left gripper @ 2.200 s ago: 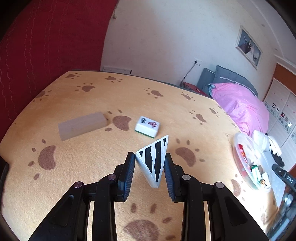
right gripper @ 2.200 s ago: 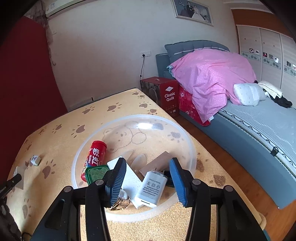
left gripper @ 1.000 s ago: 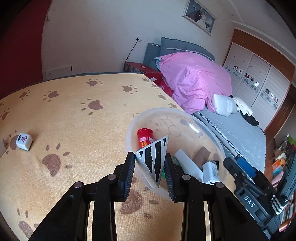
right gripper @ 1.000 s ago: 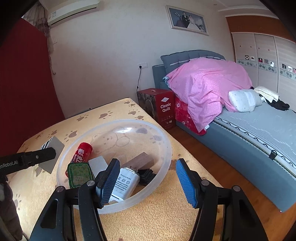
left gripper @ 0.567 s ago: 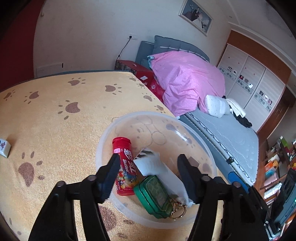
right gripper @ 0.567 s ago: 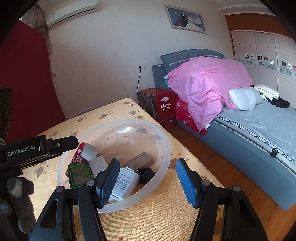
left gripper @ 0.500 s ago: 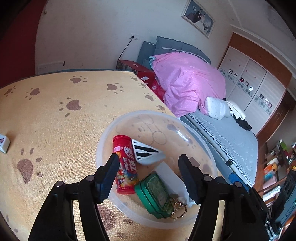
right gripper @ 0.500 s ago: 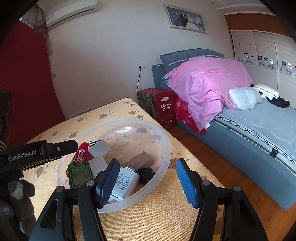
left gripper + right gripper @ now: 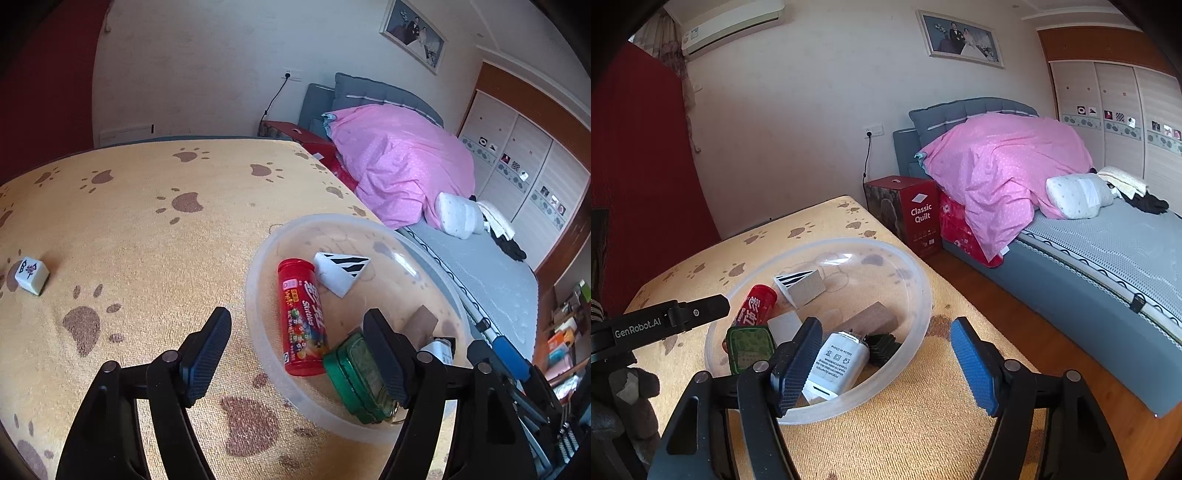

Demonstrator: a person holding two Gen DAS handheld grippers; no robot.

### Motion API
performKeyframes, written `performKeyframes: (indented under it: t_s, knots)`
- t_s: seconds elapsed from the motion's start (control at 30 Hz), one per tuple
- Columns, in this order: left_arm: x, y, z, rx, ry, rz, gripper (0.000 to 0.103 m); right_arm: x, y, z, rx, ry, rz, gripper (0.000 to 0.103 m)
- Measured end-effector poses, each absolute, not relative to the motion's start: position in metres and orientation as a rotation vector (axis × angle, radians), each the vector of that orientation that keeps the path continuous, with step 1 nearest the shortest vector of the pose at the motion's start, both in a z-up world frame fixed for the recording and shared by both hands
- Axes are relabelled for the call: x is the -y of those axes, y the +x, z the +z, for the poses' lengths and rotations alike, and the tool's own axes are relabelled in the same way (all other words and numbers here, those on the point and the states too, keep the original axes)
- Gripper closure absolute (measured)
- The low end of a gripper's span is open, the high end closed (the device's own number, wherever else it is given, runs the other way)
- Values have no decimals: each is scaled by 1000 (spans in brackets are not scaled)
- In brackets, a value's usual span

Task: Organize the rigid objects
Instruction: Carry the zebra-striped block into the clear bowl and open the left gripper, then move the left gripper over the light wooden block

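Bedroom setting: yellow paw-print worktop (image 9: 155,229) in front, bed with pink quilt (image 9: 399,162) behind, red quilt box (image 9: 912,214) against the wall. Near the worktop's right edge, a clear plastic bowl (image 9: 255,310) already holding a zebra-striped wedge block (image 9: 340,271), a red Skittles tube (image 9: 301,314), a green tin (image 9: 360,373), a white adapter (image 9: 836,362), a brown block (image 9: 875,317) and a small black ribbed piece (image 9: 882,347). Left claw (image 9: 297,354) released, jaws wide apart, hovering at the bowl's near rim with nothing between them; wedge block lying free inside, just beside the tube's cap. Right claw (image 9: 886,365) likewise spread and empty, poised over the bowl's near right rim. Placing step apparently complete for the wedge. Still out on the cloth, well apart from the bowl at far left: a mahjong tile (image 9: 31,275), probably next in line. Calls for swinging the left claw over to it, squaring the jaws on two opposite flat faces, closing gently to avoid flicking so small and slick a piece away, then carrying it back and letting go low over a bare patch of the bowl.
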State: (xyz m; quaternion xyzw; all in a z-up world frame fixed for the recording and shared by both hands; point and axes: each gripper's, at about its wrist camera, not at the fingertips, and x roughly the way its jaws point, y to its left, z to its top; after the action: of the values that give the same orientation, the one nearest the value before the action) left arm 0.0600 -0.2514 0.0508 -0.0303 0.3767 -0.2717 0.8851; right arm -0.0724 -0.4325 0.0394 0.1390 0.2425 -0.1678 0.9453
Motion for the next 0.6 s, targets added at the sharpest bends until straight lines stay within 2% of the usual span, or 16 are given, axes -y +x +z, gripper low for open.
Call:
performKeyframes:
  t_s: [0.2, 0.6]
  knots:
    - [232, 65, 47, -799, -100, -521, 25, 432, -71, 39, -496, 275, -344, 22]
    - [171, 81, 42, -792, -151, -351, 24, 425, -70, 40, -498, 248, -343, 21]
